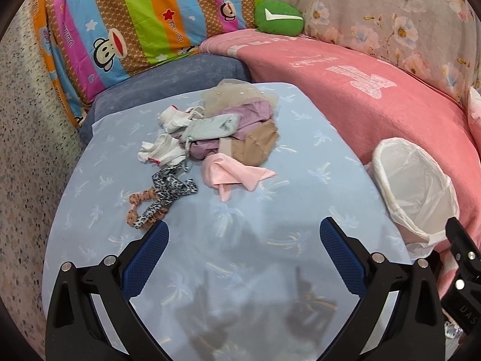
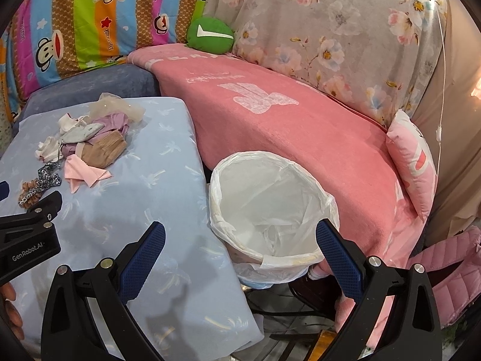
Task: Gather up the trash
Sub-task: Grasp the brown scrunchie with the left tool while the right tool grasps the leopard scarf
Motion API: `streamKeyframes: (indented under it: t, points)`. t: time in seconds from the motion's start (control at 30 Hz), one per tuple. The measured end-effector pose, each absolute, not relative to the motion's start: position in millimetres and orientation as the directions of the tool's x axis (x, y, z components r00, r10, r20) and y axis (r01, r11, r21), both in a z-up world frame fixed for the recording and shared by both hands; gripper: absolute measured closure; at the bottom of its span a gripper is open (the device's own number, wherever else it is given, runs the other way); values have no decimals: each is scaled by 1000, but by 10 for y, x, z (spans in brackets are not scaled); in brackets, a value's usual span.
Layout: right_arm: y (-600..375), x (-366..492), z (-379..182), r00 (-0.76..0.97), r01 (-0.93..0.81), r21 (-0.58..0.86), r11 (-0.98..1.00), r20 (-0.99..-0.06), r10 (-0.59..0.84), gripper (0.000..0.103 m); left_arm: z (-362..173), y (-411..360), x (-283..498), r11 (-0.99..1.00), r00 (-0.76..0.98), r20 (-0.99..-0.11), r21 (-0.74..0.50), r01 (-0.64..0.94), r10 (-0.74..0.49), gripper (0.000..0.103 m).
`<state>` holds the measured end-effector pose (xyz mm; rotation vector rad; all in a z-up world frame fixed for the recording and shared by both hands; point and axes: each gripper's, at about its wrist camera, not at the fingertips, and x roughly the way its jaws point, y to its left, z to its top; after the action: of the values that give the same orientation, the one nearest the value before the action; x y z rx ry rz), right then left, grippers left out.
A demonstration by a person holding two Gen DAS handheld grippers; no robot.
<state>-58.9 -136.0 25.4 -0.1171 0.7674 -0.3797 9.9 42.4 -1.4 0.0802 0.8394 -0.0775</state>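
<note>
Bare tabletop point(image 1: 240, 240) before rag pile point(image 1: 216, 132); bin point(image 2: 270, 204) prob. unobstructed rt.

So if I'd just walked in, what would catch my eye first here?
Probably the jumble of small cloth scraps heaped on the pale blue tabletop, far side. Next, the white-lined bin standing empty at the table's right edge, against the pink blanket. Both grippers hang open.

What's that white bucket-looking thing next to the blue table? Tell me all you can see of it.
It is a round bin lined with a thin, crinkled, translucent white plastic bag folded out over its rim. It stands upright, open, and looks empty apart from the liner bunched at the bottom. It sits between the blue-covered table and the pink blanket, seemingly touching the blanket.
</note>
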Motion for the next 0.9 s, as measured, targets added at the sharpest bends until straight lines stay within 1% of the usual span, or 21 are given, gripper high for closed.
streamKeyframes:
  t: [0.3, 0.43, 0.53, 0.77, 0.83, 0.9]
  points:
    - [-978, -350, 155, 685, 230, -195, 953, -663, -301, 6, -183, 1190, 433, 998, 640, -767, 9, -65, 48, 7]
    - [-754, -195, 116, 700, 191, -168, 967, -668, -255, 6, -279, 1458, 550, 995, 624, -779, -2, -101, 62, 7]
    - [-592, -65, 72, 703, 159, -141, 977, -679, -212, 6, -354, 1620, 633, 995, 619, -782, 3, -104, 67, 7]
    - [-95, 309, -90, 691, 51, -68, 996, -718, -84, 6, -554, 1983, 853, 998, 604, -796, -8, -55, 27, 7]
    - [39, 420, -148, 682, 21, -51, 998, -729, -52, 8, -637, 2090, 937, 999, 587, -810, -22, -49, 11, 7]
    - [167, 528, -198, 672, -3, -33, 999, -740, -23, 15, -726, 2194, 1015, 998, 564, -826, -51, -46, -16, 8]
